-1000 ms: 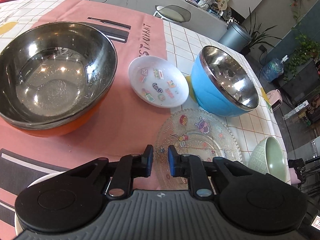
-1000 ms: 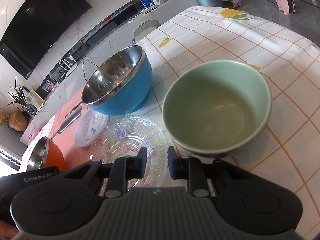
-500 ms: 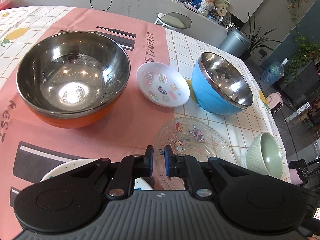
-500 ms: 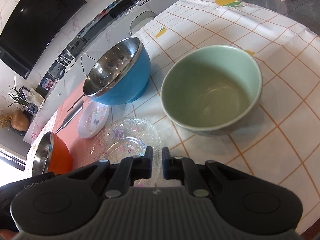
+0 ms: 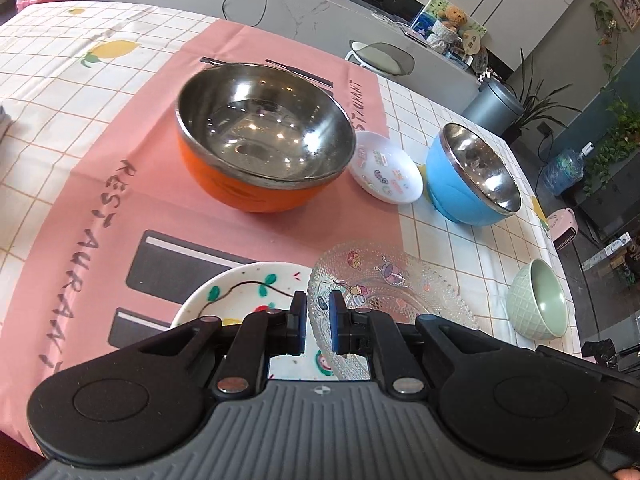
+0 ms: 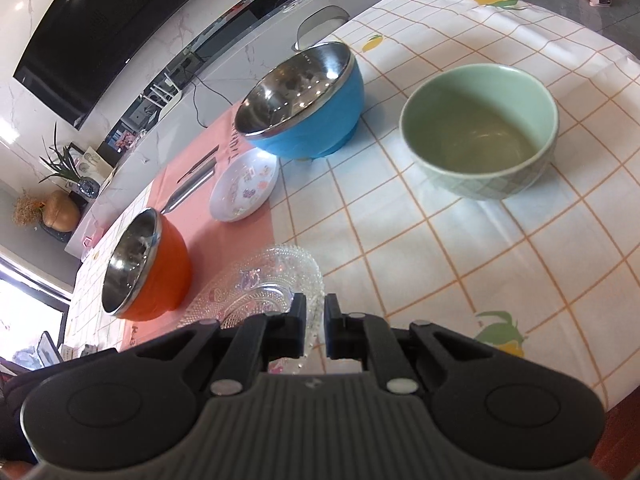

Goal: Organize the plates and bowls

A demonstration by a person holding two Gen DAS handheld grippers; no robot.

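— At the near edge of the table, I am holding the glass plate (image 5: 392,280) with both grippers.

— How is each one gripping?

— My left gripper (image 5: 318,320) is standing narrow, and its blue pads are pinching the plate's near left rim. My right gripper (image 6: 316,320) has just been closing its jaws. They are narrow too, and the bumpy glass rim is sitting between them.

— Where is the plate lying?

— It is sitting half on the pink mat (image 5: 120,200) and half on the checked cloth (image 6: 440,260). In the left view its left edge is covering the right side of the painted plate (image 5: 240,288). I cannot tell if it is touching the table.

— And the other dishes?

— The orange bowl (image 5: 256,184) is standing far left on the mat. The small sticker dish (image 5: 386,172) is lying just right of it. The blue bowl (image 5: 460,192) is standing right of the dish, close to it. The green bowl (image 5: 536,300) is waiting alone on the right, well apart from the glass plate.
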